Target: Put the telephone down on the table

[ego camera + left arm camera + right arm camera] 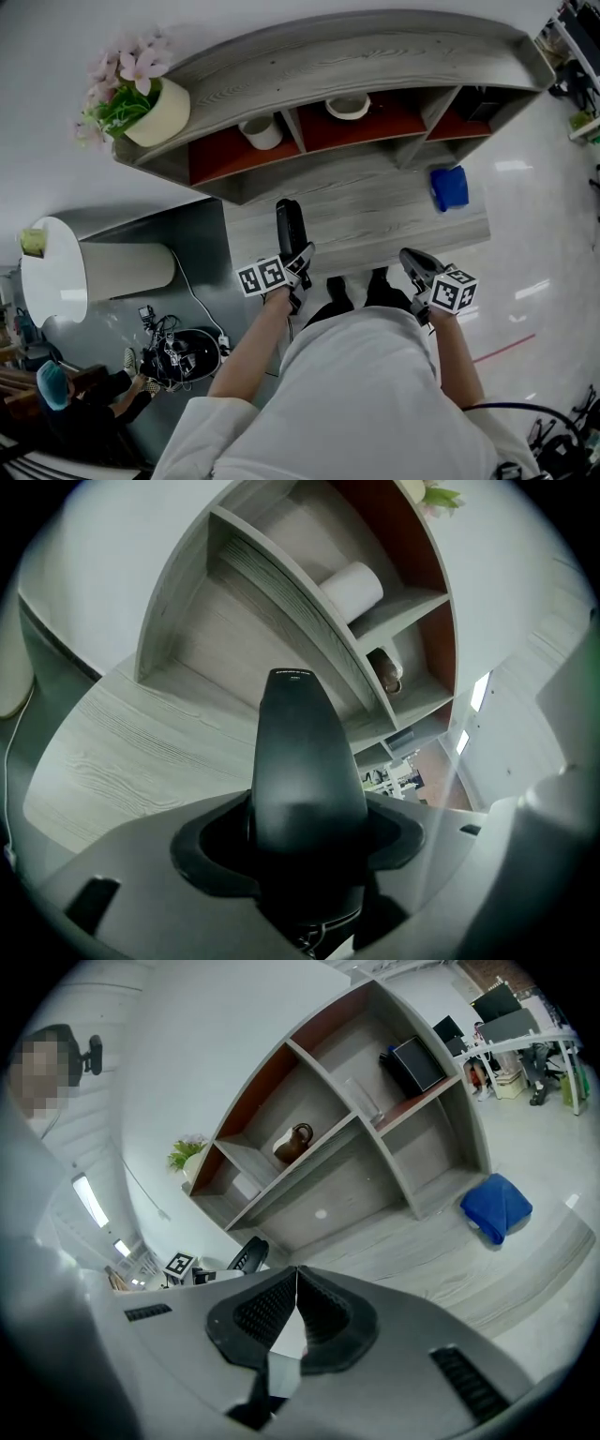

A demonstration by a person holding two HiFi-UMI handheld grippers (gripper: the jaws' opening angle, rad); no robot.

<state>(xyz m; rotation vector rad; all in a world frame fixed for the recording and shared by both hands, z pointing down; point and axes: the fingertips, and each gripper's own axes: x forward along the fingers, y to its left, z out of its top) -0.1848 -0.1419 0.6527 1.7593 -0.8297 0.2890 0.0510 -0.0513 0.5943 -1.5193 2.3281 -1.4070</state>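
My left gripper (298, 267) is shut on a black telephone handset (291, 228), which it holds over the front left part of the grey wooden table (375, 225). In the left gripper view the handset (305, 761) sticks out forward from between the jaws of the gripper (305, 838), above the tabletop (122, 752). The right gripper (417, 264) hovers at the table's front edge, right of the handset. Its jaws meet at the tips with nothing between them (296, 1274). From that side the handset (248, 1255) shows at the left.
A curved shelf unit (356, 56) stands at the back of the table, holding a white cup (261, 132), a bowl (348, 106) and a black box (478, 101). A flower pot (155, 108) sits on top. A blue cloth (449, 187) lies at the table's right.
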